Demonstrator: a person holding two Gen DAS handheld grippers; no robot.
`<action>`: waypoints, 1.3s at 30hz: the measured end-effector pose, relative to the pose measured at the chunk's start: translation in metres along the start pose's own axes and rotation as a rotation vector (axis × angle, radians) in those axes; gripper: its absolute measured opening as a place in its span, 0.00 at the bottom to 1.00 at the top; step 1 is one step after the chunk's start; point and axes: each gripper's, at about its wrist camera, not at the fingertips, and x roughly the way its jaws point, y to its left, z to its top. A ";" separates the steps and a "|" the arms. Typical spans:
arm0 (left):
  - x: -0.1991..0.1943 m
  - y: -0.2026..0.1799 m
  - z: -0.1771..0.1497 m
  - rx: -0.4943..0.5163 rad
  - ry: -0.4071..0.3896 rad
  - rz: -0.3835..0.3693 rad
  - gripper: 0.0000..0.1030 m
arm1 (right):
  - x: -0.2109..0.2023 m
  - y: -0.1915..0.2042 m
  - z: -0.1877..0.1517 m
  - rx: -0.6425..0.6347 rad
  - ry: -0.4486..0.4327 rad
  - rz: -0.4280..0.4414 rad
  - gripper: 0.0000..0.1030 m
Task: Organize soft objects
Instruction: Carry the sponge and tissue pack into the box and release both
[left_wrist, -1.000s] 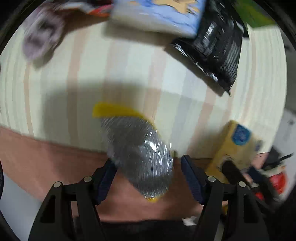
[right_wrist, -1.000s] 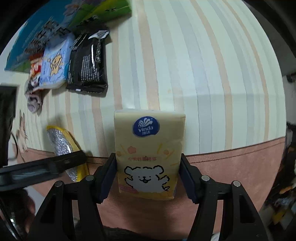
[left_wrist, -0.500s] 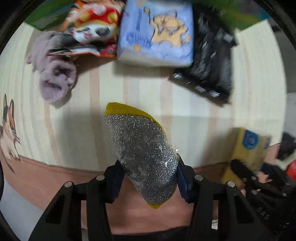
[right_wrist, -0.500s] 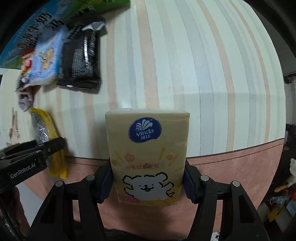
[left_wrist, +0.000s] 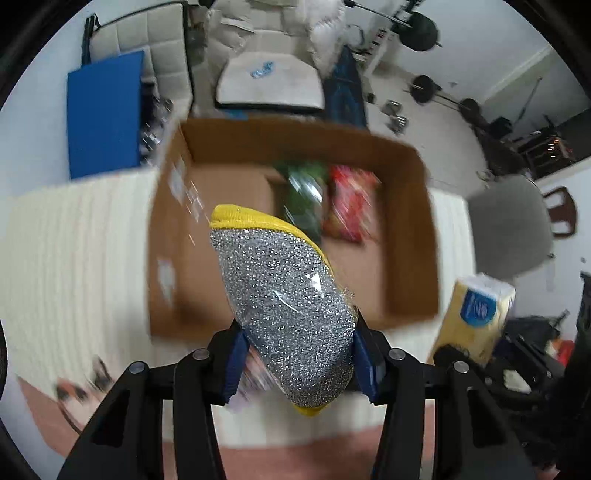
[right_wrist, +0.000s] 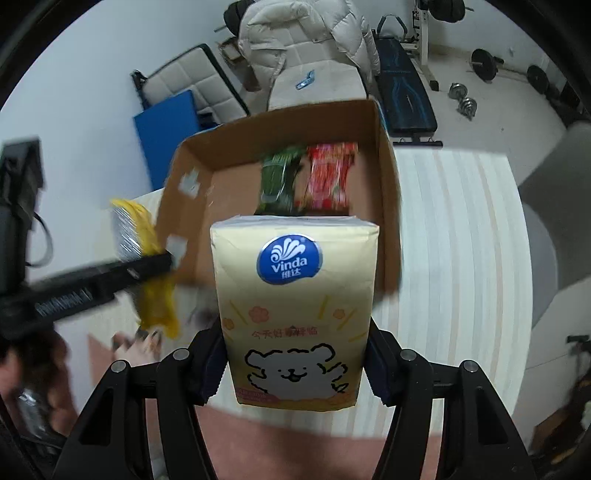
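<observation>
- A cream striped worktop (right_wrist: 454, 236) carries an open brown cardboard box (left_wrist: 421, 206) holding a green packet (right_wrist: 277, 177) and a red packet (right_wrist: 328, 177).
- The left gripper (left_wrist: 297, 363) is clamped on a glittery silver scouring pad (left_wrist: 284, 306), yellow-edged, its long axis pointing to 11 o'clock.
- The right gripper (right_wrist: 295, 365) is clamped on a soft rectangular yellow tissue pack (right_wrist: 295, 295), upright, pointing to 12 o'clock.

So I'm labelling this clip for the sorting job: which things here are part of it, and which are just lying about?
Part of the job:
- silver-and-yellow scrubber, in left gripper
- Vinda tissue pack, in right gripper
- cardboard box
- green packet and red packet inside the box

Lying about:
- white puffer coat
- blue mat
- dumbbells
</observation>
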 end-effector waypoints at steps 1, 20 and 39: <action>0.007 0.006 0.012 -0.004 0.007 0.014 0.46 | 0.013 0.002 0.016 0.000 0.012 -0.024 0.63; 0.155 0.058 0.088 -0.054 0.265 0.070 0.46 | 0.201 0.014 0.066 0.027 0.290 -0.220 0.63; 0.123 0.055 0.078 -0.031 0.209 0.086 0.93 | 0.193 0.007 0.071 0.084 0.254 -0.176 0.86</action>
